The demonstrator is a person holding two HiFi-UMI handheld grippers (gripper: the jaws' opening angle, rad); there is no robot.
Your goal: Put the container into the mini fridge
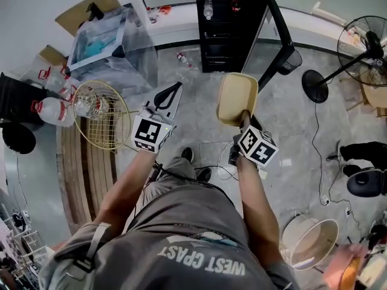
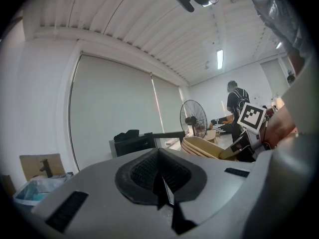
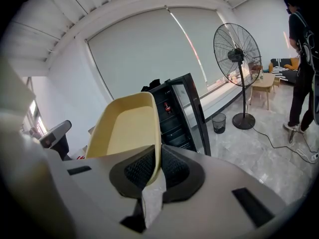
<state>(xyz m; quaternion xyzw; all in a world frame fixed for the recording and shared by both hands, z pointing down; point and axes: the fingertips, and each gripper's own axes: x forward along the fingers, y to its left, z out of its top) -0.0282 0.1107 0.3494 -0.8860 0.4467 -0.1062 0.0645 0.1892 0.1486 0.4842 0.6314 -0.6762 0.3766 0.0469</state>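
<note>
A pale yellow plastic container (image 1: 237,97) hangs in front of me, held by its rim. My right gripper (image 1: 245,119) is shut on that rim; in the right gripper view the container wall (image 3: 127,127) runs down between the two pads. Beyond it, across bare floor, stands the black mini fridge (image 1: 225,26) with its door (image 1: 276,36) swung open to the right; its shelves (image 3: 172,117) show. My left gripper (image 1: 171,92) is held up beside the container, shut and empty. In the left gripper view the jaws (image 2: 160,180) meet with nothing in them.
A standing fan (image 1: 361,44) and its cable are on the floor at right, and a small bin (image 3: 218,123) sits by the fridge door. At left are a wooden table (image 1: 84,168) with a wire basket (image 1: 115,125), and clear plastic bags (image 1: 106,47). A person (image 3: 301,59) stands far right.
</note>
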